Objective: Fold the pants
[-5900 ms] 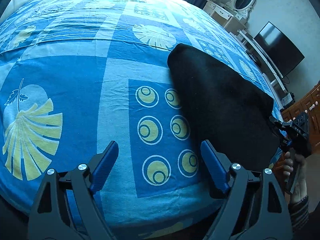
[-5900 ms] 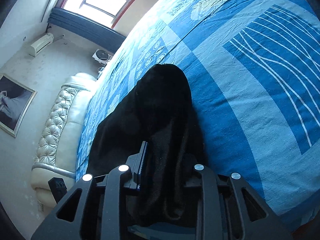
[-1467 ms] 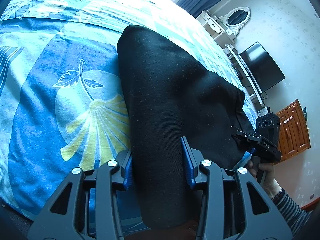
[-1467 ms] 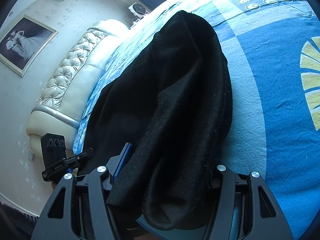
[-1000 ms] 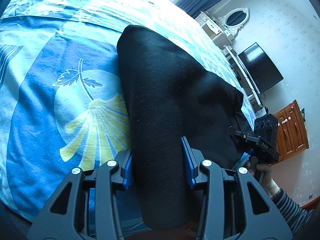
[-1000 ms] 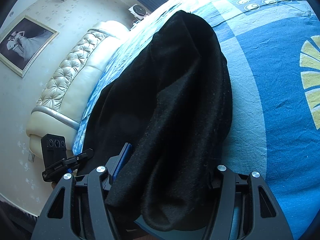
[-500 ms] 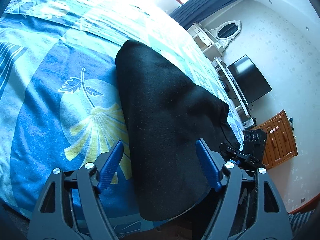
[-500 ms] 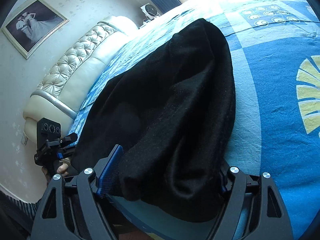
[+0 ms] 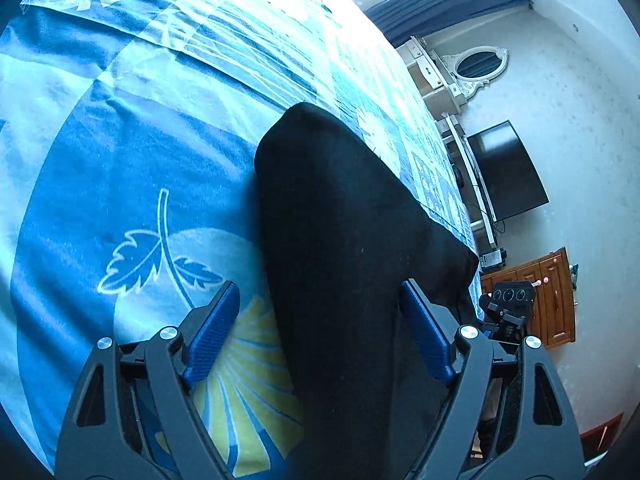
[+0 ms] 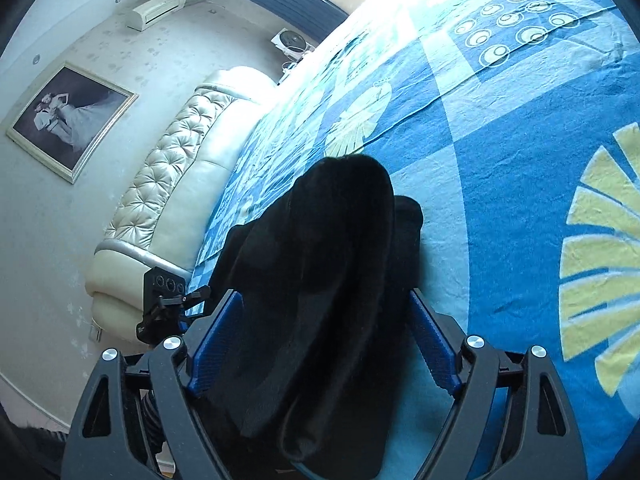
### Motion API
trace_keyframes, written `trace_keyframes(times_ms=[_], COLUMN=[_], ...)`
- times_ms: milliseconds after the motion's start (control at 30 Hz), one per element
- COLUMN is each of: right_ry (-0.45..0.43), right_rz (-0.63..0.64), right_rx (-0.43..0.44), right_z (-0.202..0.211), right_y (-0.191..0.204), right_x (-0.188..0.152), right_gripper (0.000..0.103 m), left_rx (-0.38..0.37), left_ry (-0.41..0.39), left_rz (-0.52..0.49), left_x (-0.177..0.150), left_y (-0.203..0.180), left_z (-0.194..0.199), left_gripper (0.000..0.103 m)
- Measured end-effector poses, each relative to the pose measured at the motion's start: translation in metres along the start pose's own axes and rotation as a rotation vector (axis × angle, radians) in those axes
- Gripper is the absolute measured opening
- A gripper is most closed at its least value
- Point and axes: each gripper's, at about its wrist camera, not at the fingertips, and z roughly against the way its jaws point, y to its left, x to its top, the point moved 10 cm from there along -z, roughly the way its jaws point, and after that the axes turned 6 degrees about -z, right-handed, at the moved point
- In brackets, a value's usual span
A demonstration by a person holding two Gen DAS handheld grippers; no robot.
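Black pants (image 9: 332, 220) lie folded into a long strip on the blue patterned bedspread (image 9: 120, 140). My left gripper (image 9: 320, 286) straddles their near end. Its jaws are opening, and the blue pads (image 9: 216, 328) stand clear of the cloth. In the right wrist view the pants (image 10: 340, 240) lie bunched between the jaws of my right gripper (image 10: 325, 295), which are also opening; the cloth rests loose there, not pinched. Each gripper shows in the other's view: the right gripper (image 9: 508, 304) by the bed's edge, the left gripper (image 10: 164, 304) by the headboard.
A TV (image 9: 508, 172), a dresser with an oval mirror (image 9: 476, 64) and a wooden cabinet (image 9: 536, 300) stand beyond the bed on one side. On the other are a tufted headboard (image 10: 172, 184), a framed picture (image 10: 68, 120) and an air conditioner (image 10: 156, 10).
Both grippers were shut on the pants a second ago; their jaws have spread wide and let go. Both have drawn back a little, and the pants now lie on the bed.
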Motion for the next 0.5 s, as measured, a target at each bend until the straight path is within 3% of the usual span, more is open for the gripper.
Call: trace_keyframes(times_ms=[133, 333, 433, 500], right_ry=[-0.031, -0.001, 0.02, 0.033], right_rz=[0.013, -0.01, 0.01, -0.006], right_rx=[-0.062, -0.033, -0.036, -0.033], right_z=[-0.004, -0.025, -0.037, -0.042], right_y=[-0.008, -0.009, -0.002, -0.002], right_x=[0.019, 0.021, 0.019, 0.016], right_gripper=[0.082, 0.082, 0.078, 0.054], left_rx=[0.034, 0.035, 0.073, 0.094], left_ry=[0.028, 0.042, 0.068, 0.069], left_rz=[-0.041, -0.045, -0.055, -0.051], left_x=[0.011, 0.018, 0.021, 0.02], left_y=[-0.003, -0.003, 0.001, 0.002], left_z=[-0.016, -0.026, -0.033, -0.032], left_gripper=[0.084, 0.086, 0.065, 0.054])
